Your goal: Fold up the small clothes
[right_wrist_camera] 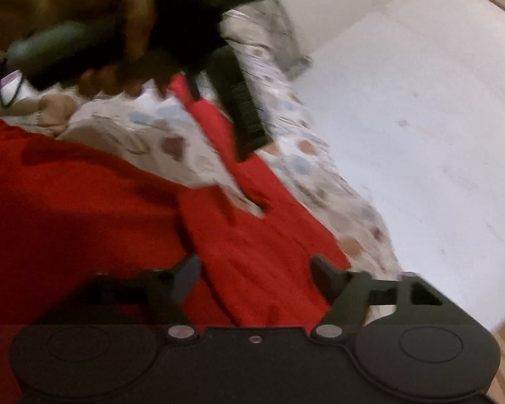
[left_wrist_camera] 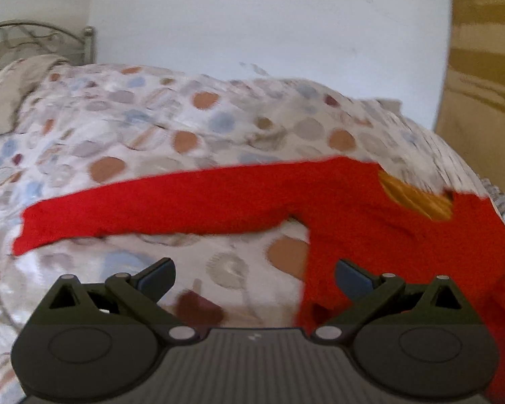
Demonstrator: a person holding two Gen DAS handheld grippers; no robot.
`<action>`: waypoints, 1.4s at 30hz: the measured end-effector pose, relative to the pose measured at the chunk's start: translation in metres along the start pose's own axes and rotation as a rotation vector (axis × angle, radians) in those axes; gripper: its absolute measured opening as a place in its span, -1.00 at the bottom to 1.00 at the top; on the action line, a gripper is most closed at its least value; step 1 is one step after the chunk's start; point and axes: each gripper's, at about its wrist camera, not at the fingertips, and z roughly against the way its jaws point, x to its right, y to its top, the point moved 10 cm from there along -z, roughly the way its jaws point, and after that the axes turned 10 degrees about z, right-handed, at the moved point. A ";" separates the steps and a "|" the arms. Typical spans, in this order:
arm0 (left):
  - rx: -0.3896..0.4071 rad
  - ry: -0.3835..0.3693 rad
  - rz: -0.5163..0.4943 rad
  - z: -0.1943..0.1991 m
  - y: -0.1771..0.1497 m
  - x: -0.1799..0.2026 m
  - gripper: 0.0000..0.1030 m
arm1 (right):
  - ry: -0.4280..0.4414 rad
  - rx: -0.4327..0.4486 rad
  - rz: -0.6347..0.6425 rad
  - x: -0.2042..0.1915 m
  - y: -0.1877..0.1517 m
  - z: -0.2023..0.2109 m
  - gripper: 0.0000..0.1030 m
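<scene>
On the far left of your left wrist view a metal bedstead [left_wrist_camera: 40, 38] stands against the white wall [left_wrist_camera: 269, 23], with a beige pillow [left_wrist_camera: 13, 97] just below it. The dotted bedspread [left_wrist_camera: 144, 124] covers the bed from there across the frame. On it lies the red garment [left_wrist_camera: 370, 222]: one long sleeve [left_wrist_camera: 151, 208] stretches flat toward the left, and the body fills the right side, with a yellow patch [left_wrist_camera: 417, 198] showing near the neck. Your left gripper [left_wrist_camera: 254, 277] hangs over the bedspread with its jaws spread wide and nothing between them; the right-hand finger sits over the garment's edge, though whether it touches the cloth is unclear.

In your right wrist view, your left hand [right_wrist_camera: 84, 30] shows at the top left, wrapped round the handle of the left gripper [right_wrist_camera: 219, 114], whose dark fingers reach down toward the sleeve [right_wrist_camera: 212, 124]; the blur hides any contact. The red garment [right_wrist_camera: 67, 202] fills the left and centre, with a strip of bedspread [right_wrist_camera: 144, 134] between body and sleeve. Your right gripper [right_wrist_camera: 254, 279] has its jaws wide apart above the red cloth, pressing on nothing. To the right lies more bedspread, then the white wall [right_wrist_camera: 421, 134].
</scene>
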 end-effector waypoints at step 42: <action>0.009 -0.087 0.031 -0.050 -0.055 0.008 1.00 | -0.307 -0.555 -0.554 0.102 -0.248 -0.016 -0.81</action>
